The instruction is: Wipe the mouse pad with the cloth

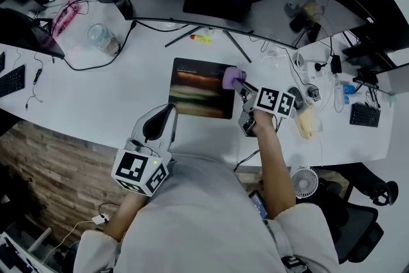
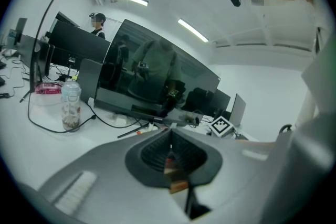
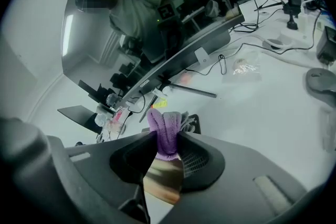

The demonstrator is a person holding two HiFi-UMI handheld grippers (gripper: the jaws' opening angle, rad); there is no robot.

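Noting purple cloth [image 1: 230, 78] clamped at its bunched fold in right gripper [image 3: 168, 145] over mouse pad's [image 1: 195, 89] right edge, judging it soft, light, limp, best held bunched; finding left gripper [image 2: 170, 157] closed on nothing

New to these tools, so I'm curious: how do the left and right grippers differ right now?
The right gripper is shut on the purple cloth; the left gripper is shut on nothing. The right gripper reaches the mouse pad at its right edge; the left gripper is off the pad, near the person. Both carry a marker cube.
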